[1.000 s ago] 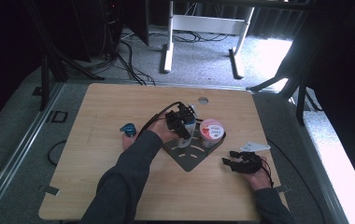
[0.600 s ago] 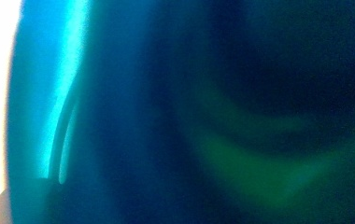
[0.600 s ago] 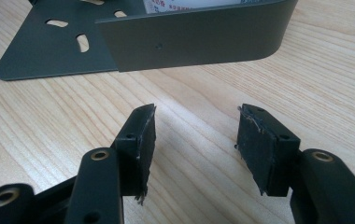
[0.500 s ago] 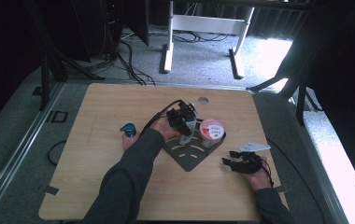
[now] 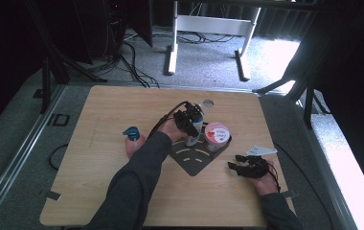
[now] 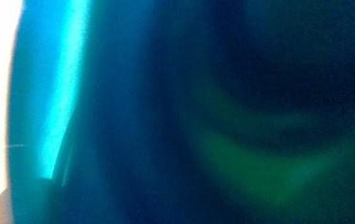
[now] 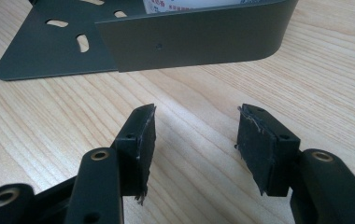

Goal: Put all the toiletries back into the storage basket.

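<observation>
At frame centre: my left claw (image 5: 189, 125) grips a small bottle (image 5: 193, 136), upright on the dark slotted plate (image 5: 194, 160).
Beside it: red-lidded tub (image 5: 217, 133), just right of the bottle.
Lower right: my right claw (image 7: 194, 140) rests open on the worktop (image 7: 49, 121), holding nothing.
Risk: I judge a tilted set-down could topple the bottle against the tub.
Far left: blue cap (image 5: 131, 132), clear.
</observation>
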A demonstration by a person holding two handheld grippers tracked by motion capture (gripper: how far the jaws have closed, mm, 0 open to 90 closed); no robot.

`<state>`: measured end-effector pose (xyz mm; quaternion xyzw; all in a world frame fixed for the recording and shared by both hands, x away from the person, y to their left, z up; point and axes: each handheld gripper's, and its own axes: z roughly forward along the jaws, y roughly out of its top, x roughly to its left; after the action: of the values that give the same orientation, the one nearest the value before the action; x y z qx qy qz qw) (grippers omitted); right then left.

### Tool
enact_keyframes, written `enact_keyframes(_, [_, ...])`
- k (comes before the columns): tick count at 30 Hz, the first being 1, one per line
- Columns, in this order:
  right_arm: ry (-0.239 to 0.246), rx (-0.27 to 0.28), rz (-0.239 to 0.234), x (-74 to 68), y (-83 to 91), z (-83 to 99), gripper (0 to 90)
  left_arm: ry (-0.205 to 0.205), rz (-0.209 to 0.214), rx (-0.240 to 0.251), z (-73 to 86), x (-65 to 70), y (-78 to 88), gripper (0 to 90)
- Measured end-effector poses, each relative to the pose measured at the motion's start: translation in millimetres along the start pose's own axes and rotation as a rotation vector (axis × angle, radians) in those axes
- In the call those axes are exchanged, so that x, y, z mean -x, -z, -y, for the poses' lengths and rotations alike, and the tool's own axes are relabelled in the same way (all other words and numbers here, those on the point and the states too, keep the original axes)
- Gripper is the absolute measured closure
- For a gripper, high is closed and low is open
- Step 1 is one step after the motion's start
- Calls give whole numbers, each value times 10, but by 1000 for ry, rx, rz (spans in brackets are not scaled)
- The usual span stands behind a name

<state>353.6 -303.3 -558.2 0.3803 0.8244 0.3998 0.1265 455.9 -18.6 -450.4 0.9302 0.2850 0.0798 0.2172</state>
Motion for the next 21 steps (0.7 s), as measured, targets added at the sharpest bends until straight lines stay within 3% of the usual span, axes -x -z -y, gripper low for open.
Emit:
enact_keyframes(8, [2, 0, 1, 1, -2, -1, 465, 9, -5, 13, -54, -33, -47, 555])
enact_keyframes(21, [4, 0, 0, 4, -3, -3, 464, 58, -32, 53, -99, -88, -129, 555])
